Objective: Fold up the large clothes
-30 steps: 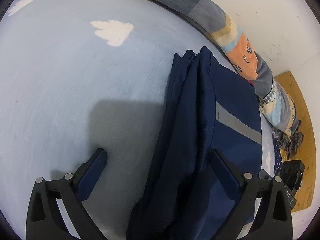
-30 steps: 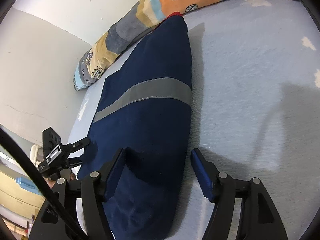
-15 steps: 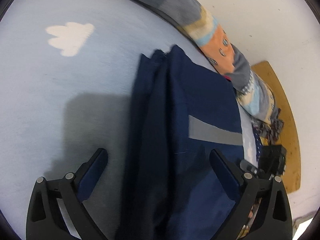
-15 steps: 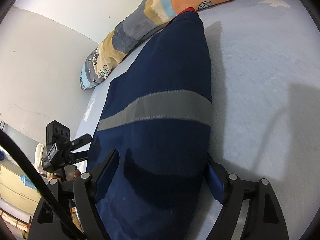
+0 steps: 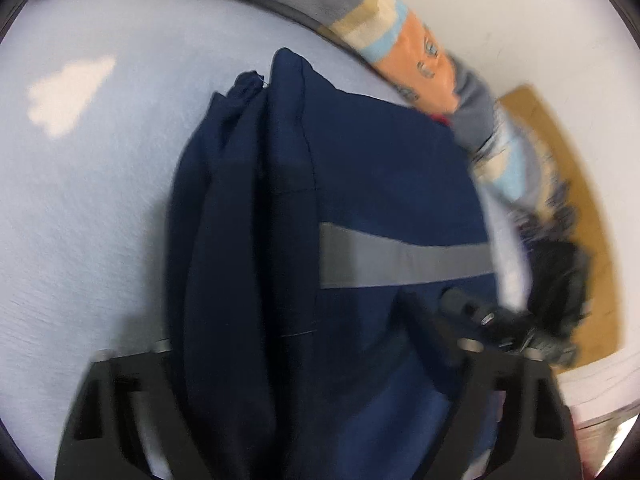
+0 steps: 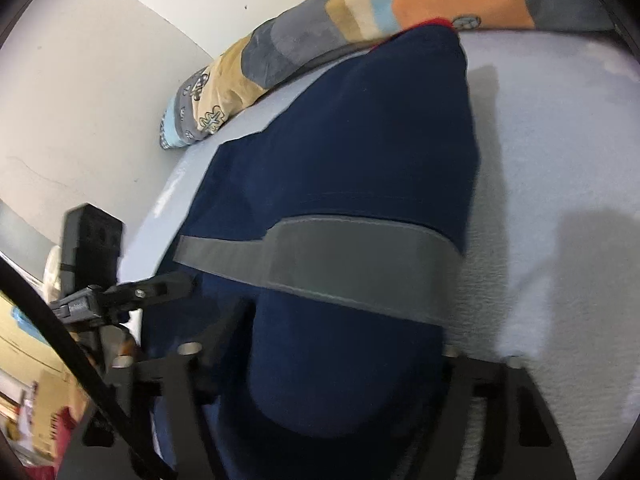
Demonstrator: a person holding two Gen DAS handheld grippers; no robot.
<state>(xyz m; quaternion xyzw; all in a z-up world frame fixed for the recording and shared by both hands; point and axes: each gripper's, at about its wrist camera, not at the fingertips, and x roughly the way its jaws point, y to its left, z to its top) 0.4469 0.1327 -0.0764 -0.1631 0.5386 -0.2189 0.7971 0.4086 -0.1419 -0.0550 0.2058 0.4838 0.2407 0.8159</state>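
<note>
Left wrist view: navy garment [image 5: 360,184], folded, grey-striped, between both spread tongs [image 5: 304,344].

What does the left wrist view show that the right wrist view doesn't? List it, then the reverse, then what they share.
Only the left wrist view: a white cloud print on the sheet and a wooden board by the wall.

Only the right wrist view: the room corner and blurred clutter beyond the bed.

Both: the navy garment with its grey stripe, the patterned quilt, the blue bedsheet.
</note>
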